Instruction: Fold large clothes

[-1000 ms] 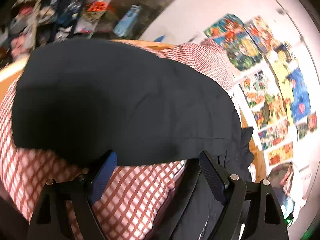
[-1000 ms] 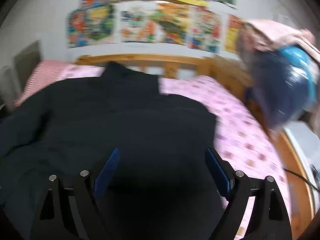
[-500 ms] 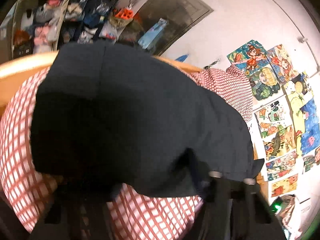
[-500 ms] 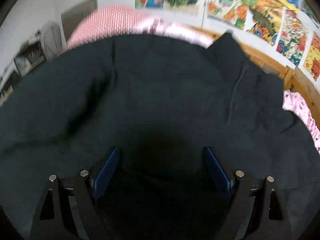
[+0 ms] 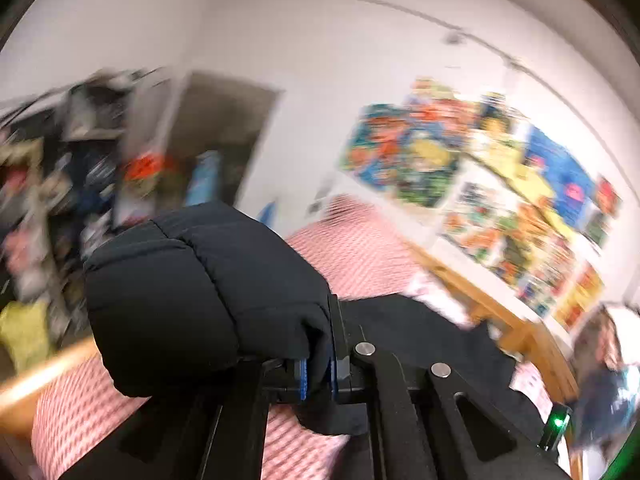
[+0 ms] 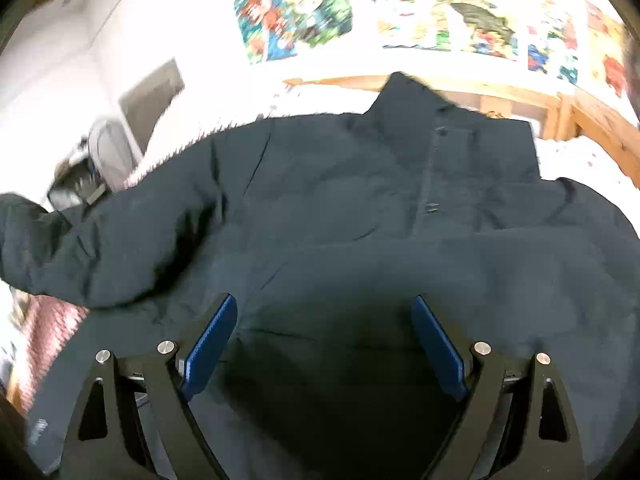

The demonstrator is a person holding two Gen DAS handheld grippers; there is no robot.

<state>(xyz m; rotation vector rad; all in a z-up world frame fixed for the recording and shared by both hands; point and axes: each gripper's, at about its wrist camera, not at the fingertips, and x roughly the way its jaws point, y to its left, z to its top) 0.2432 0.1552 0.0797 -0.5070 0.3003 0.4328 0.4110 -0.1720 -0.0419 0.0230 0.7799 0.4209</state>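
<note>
Left wrist view: left tongs [image 5: 316,376] pinch a padded sleeve cuff [image 5: 200,300] of the dark jacket [image 6: 360,208], which lies spread on the bed [image 5: 356,252]. Right tongs [image 6: 326,344] hover spread above the jacket body. Carry the sleeve across the chest, flat and unwrinkled. No containers are visible.

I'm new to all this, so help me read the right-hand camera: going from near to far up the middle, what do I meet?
Right gripper, its jaws open → dark jacket spread flat → jacket collar → wooden bed rail → colourful posters on the wall.
</note>
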